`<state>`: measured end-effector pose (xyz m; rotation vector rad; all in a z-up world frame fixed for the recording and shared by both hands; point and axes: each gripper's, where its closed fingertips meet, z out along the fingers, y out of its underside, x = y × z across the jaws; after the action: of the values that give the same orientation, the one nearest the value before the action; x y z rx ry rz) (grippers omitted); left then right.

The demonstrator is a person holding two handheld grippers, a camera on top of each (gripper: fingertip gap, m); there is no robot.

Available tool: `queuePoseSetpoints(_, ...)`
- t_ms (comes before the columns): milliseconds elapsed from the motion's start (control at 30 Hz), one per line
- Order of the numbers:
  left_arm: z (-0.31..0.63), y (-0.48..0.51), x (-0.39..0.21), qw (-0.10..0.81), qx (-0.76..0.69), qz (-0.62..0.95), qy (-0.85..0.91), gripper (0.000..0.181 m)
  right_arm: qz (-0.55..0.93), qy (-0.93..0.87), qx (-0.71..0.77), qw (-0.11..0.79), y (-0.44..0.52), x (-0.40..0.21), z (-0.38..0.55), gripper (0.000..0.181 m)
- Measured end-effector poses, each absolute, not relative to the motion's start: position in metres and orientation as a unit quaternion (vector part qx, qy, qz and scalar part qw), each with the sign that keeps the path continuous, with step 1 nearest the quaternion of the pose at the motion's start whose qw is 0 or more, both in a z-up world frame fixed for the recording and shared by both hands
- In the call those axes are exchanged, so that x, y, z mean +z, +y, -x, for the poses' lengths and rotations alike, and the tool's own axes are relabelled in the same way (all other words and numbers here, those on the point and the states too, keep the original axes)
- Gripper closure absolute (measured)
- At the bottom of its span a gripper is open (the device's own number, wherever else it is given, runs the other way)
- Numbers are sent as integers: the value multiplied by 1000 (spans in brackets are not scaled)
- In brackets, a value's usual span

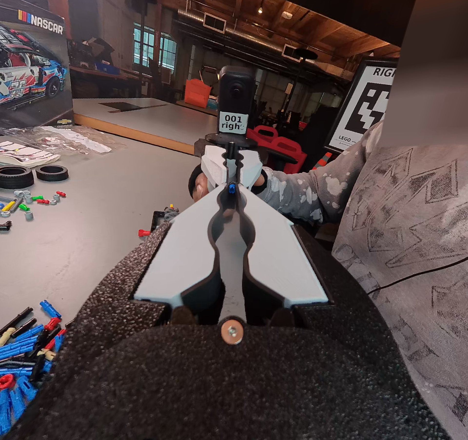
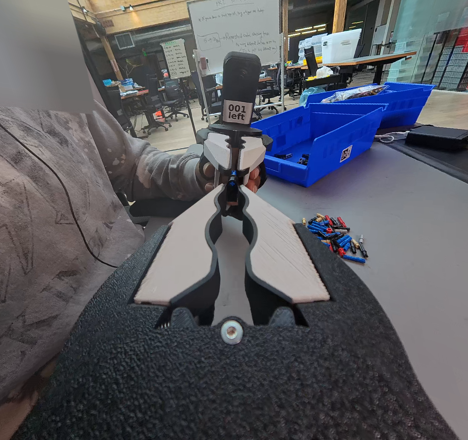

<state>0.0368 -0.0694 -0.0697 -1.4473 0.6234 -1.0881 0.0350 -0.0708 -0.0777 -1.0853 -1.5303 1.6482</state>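
My left gripper (image 1: 231,187) and right gripper (image 2: 231,190) point at each other, tip to tip, above the grey table (image 1: 88,250). The left gripper is shut on a small blue pin (image 1: 231,189). The right gripper is shut on a small black part (image 2: 231,196), and the pin's blue end (image 2: 233,174) meets it. In the left wrist view the right gripper (image 1: 231,172) faces me, held by a hand. In the right wrist view the left gripper (image 2: 234,165) faces me in the same way.
Left side: a box with a race car picture (image 1: 33,73), two black tyres (image 1: 52,173), scattered small pins (image 1: 33,199), a heap of blue, black and red pins (image 1: 22,351), a black frame piece (image 1: 158,221). Right side: blue bins (image 2: 329,144) and the pin heap (image 2: 334,235). A grey sleeve (image 2: 157,166) lies close. Only a small space, under 4 cm, lies between the two pairs of fingers.
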Motion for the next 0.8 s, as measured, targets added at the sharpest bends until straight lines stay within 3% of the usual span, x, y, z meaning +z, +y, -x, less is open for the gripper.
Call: queuePoseSetpoints(800,-42,-73,-79,569,-407,642,313,177,411,-604,606,314,-76,-86,-34,174)
